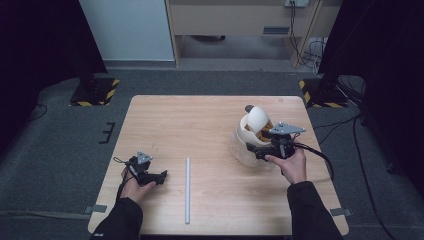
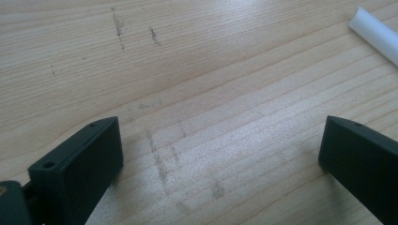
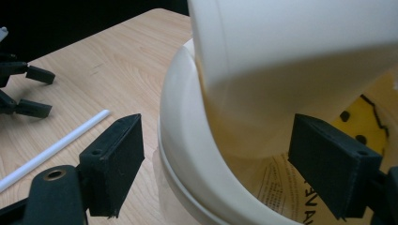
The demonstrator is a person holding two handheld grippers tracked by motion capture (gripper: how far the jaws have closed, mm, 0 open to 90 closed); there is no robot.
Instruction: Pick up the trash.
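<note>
Nearest us, our left gripper [image 1: 161,176] rests low over the table [image 1: 200,120] with jaws spread and empty, parked just left of the white tube [image 1: 188,190], probably to keep clear. Farther off at the right, our right gripper [image 3: 216,154] spreads its jaws around the cream container [image 1: 246,142] rim, under its raised lid [image 1: 258,119]; contact is hard to judge.

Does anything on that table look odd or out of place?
Yes: the cream container by the right gripper lies tipped on its side, a white cup tilted in its mouth. Its open jaws stand either side of the rim. The white tube simply lies flat.
</note>
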